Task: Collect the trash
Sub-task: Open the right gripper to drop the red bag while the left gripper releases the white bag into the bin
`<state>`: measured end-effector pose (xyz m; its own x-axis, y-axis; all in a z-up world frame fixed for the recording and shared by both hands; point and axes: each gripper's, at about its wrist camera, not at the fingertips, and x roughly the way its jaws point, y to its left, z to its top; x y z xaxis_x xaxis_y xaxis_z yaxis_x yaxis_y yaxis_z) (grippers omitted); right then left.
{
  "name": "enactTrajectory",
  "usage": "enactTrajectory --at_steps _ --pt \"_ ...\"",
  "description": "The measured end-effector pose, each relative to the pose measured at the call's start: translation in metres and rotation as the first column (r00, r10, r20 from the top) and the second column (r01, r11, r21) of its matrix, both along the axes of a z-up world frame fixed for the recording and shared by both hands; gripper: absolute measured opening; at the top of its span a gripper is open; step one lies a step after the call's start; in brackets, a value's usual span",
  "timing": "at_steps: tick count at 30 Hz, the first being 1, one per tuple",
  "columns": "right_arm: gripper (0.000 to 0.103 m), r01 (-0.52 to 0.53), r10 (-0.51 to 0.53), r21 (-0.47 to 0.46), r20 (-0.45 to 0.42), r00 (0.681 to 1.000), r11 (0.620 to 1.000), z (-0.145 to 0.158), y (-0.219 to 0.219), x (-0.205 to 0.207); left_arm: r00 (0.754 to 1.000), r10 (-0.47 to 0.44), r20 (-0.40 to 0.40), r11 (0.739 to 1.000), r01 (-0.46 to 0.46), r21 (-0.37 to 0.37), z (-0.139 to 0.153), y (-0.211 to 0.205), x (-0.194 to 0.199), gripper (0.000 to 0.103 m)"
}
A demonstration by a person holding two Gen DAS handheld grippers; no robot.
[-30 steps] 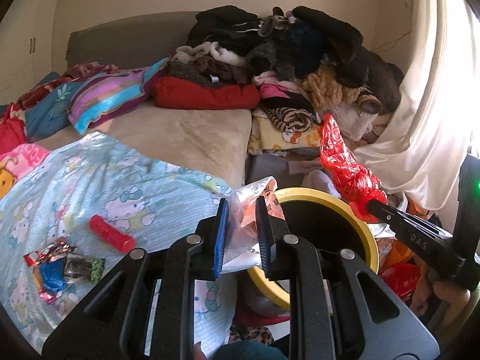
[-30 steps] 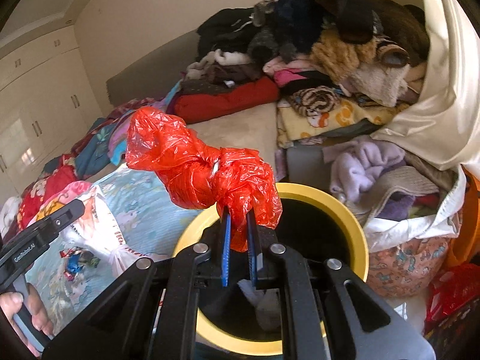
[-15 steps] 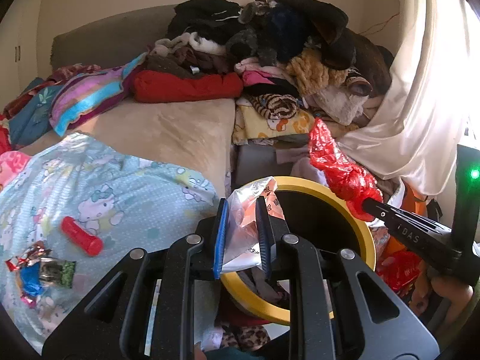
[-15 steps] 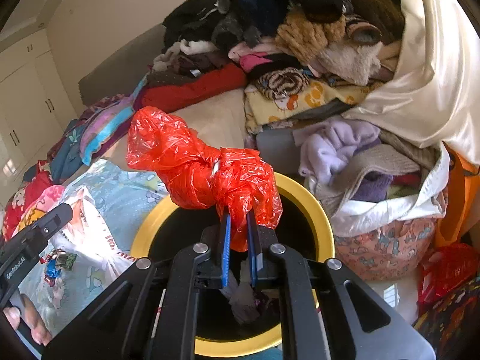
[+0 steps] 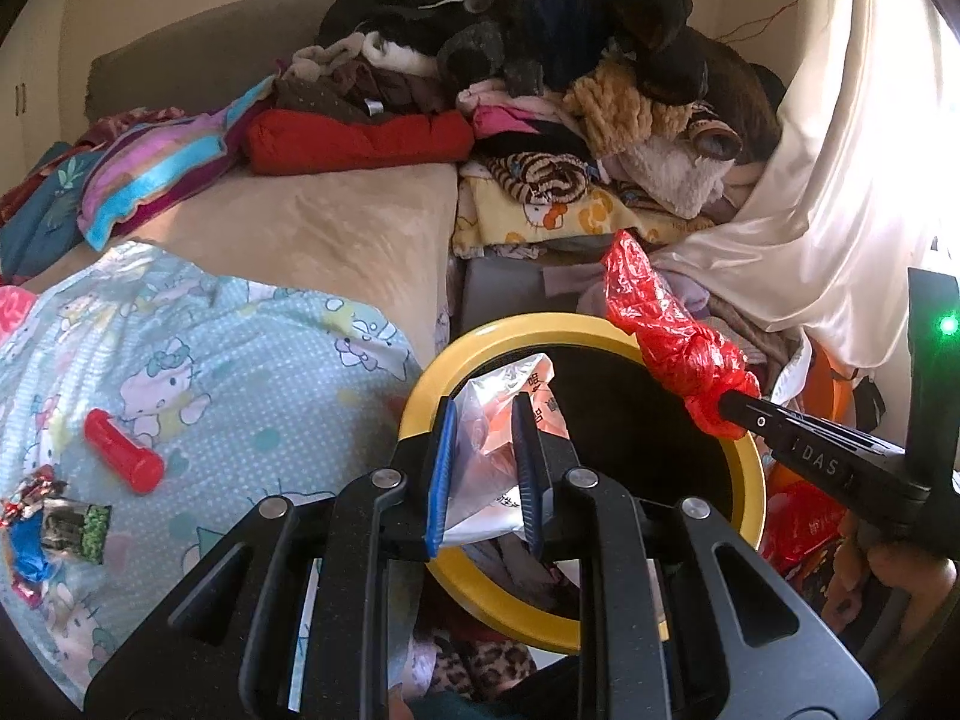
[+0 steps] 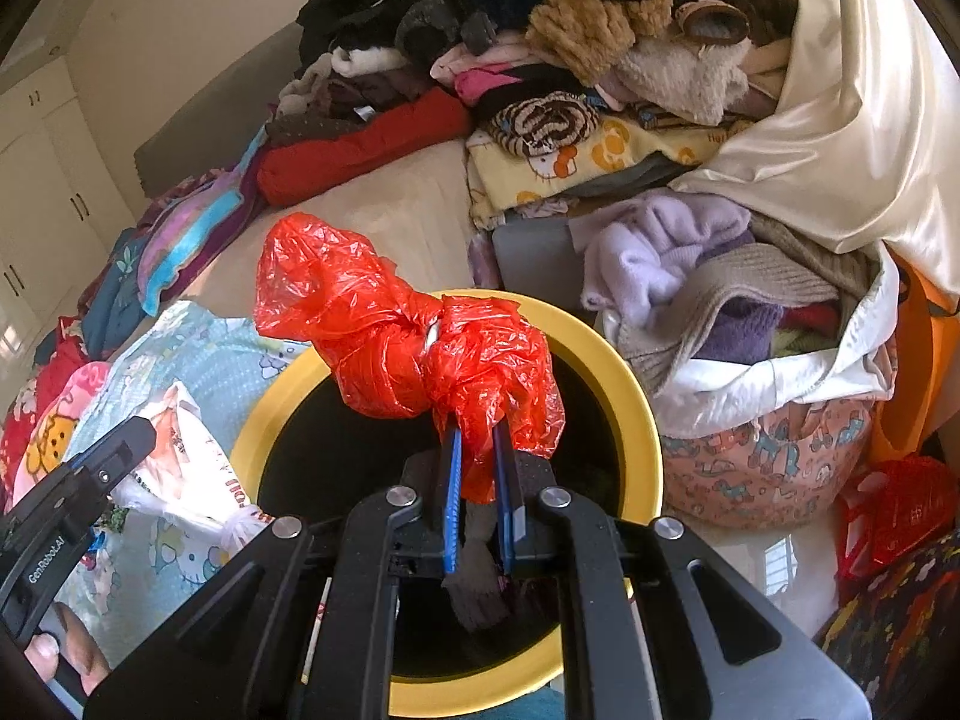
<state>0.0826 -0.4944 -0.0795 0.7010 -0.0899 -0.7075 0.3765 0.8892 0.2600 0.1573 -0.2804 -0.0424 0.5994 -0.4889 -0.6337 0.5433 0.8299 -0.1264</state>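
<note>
My left gripper (image 5: 483, 414) is shut on a crumpled white and orange plastic bag (image 5: 510, 414) and holds it over the near rim of a yellow-rimmed black bin (image 5: 747, 480). The white bag (image 6: 180, 468) and left gripper (image 6: 129, 438) also show in the right wrist view. My right gripper (image 6: 477, 444) is shut on a knotted red plastic bag (image 6: 408, 342) and holds it above the bin's opening (image 6: 636, 396). From the left wrist view the red bag (image 5: 666, 330) hangs over the bin's far right rim. Cloth-like items lie inside the bin.
On the Hello Kitty sheet (image 5: 198, 360) lie a red cylinder (image 5: 123, 459) and several snack wrappers (image 5: 54, 528). Piled clothes (image 5: 540, 78) fill the bed's back. A full laundry basket (image 6: 774, 450) and red bags (image 6: 894, 510) stand right of the bin.
Both grippers have moved forward over the bin with their bags. The white bag now hangs above the bin's rim and the red bag sits over the opening.
</note>
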Motion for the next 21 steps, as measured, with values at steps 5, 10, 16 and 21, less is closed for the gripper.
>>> enactTrajectory --at_steps 5,10,16,21 --pt "0.011 0.000 0.000 0.004 -0.021 1.000 1.000 -0.007 -0.001 0.003 1.000 -0.002 -0.016 1.000 0.002 -0.013 -0.006 -0.001 0.005 0.017" --pt "0.017 0.004 -0.003 0.019 -0.039 0.999 1.000 -0.013 -0.004 0.005 0.999 -0.002 -0.040 0.999 0.001 -0.039 -0.011 0.002 0.007 0.037" --pt "0.037 0.000 0.000 0.008 -0.033 0.999 1.000 -0.012 -0.001 0.005 0.999 0.014 -0.044 0.998 -0.017 -0.065 -0.008 0.012 0.004 0.076" --pt "0.045 -0.008 0.007 -0.008 -0.024 1.000 1.000 -0.008 0.004 0.004 0.999 0.021 -0.044 0.996 -0.025 -0.086 -0.003 0.020 0.000 0.092"
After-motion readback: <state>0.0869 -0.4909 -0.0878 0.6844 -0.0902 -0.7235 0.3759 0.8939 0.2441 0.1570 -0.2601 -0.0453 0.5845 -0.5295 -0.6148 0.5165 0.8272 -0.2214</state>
